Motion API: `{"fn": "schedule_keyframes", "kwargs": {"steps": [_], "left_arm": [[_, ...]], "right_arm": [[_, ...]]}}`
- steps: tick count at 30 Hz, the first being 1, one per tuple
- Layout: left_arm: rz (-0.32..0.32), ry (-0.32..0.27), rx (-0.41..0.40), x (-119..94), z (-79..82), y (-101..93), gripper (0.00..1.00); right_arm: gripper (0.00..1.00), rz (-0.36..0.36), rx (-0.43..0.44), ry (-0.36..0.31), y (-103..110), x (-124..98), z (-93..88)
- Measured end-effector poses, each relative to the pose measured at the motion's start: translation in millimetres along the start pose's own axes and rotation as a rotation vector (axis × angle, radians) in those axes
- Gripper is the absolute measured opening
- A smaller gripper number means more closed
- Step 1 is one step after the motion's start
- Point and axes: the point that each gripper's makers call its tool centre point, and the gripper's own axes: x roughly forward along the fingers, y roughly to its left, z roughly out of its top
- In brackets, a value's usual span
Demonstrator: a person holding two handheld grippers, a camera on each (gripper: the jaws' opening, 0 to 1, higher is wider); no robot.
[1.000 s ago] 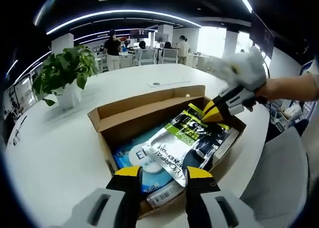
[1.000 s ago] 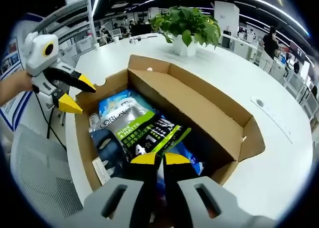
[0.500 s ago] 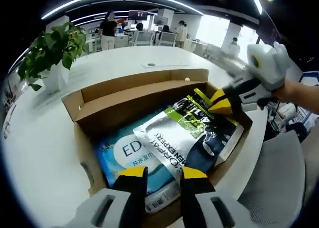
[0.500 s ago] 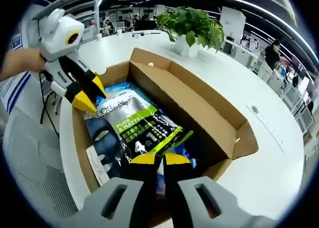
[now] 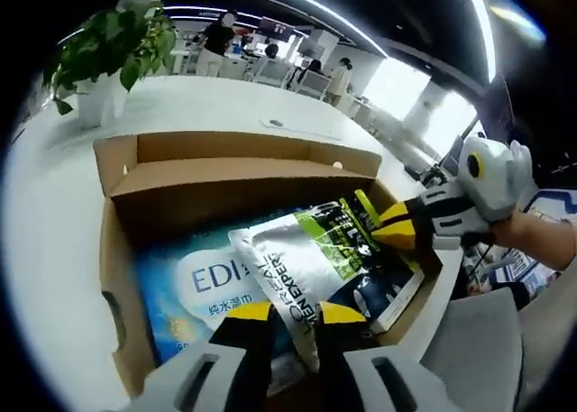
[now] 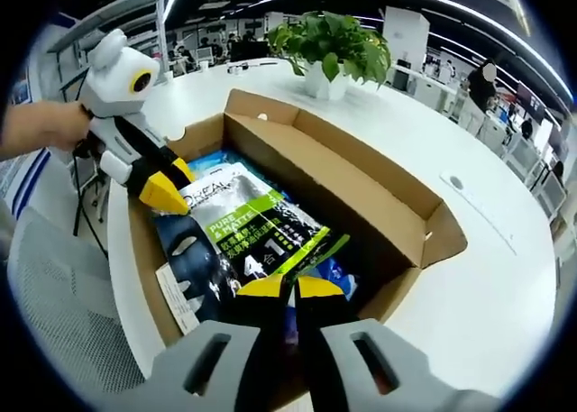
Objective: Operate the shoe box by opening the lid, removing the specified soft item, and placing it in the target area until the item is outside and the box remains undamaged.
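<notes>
Left gripper view
Shoe box (image 5: 234, 173): open cardboard box on a white table (image 5: 54, 169), its flap folded inward along the far side.
Soft item: a silver, green and black pouch (image 5: 311, 259) lies inside the box, on top of a blue wipes pack (image 5: 203, 286).
Left gripper (image 5: 287, 310): its yellow-tipped jaws rise from the bottom, close together and pinching the near silver edge of the pouch.
Right gripper (image 5: 383, 225): enters from the right, held by a hand, its yellow tips clamped on the pouch's green far edge.
Background: a potted plant (image 5: 108, 56) stands on the table beyond the box; people stand in the office behind.

Right gripper view
Shoe box (image 6: 352, 191): open, with the pouch (image 6: 243, 236) lying inside, still within the walls.
Right gripper (image 6: 288, 288): jaws nearly meeting, clenched on the pouch's green edge.
Left gripper (image 6: 165, 189): comes in from the left, its yellow tips at the pouch's silver end; whether they grip cannot be told from this side.
Wipes pack (image 6: 203, 162): blue corner visible past the pouch.
Table (image 6: 487, 277): white, curving around the box.
Potted plant (image 6: 329, 47): beyond the box, well apart from it.
</notes>
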Motion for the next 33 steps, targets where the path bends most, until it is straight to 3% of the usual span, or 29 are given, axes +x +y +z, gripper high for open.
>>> {"fn": "schedule_keyframes", "kwargs": {"steps": [5,16,33], "left_arm": [[0.019,-0.002,0.029,-1.0,1.6,-2.5,0.05],[0.018,0.0,0.014,-9.3,8.3,-15.3,0.03],[0.047,-0.059,0.063,-23.7,40.3,-38.5,0.0]], "right_arm": [[0.01,-0.002,0.045,-0.013,-0.2,-1.0,-0.4],[0.0,0.0,0.161,-0.053,-0.1,-12.0,-0.2],[0.0,-0.026,0.259,-0.144,-11.7,-41.4,19.0]]}}
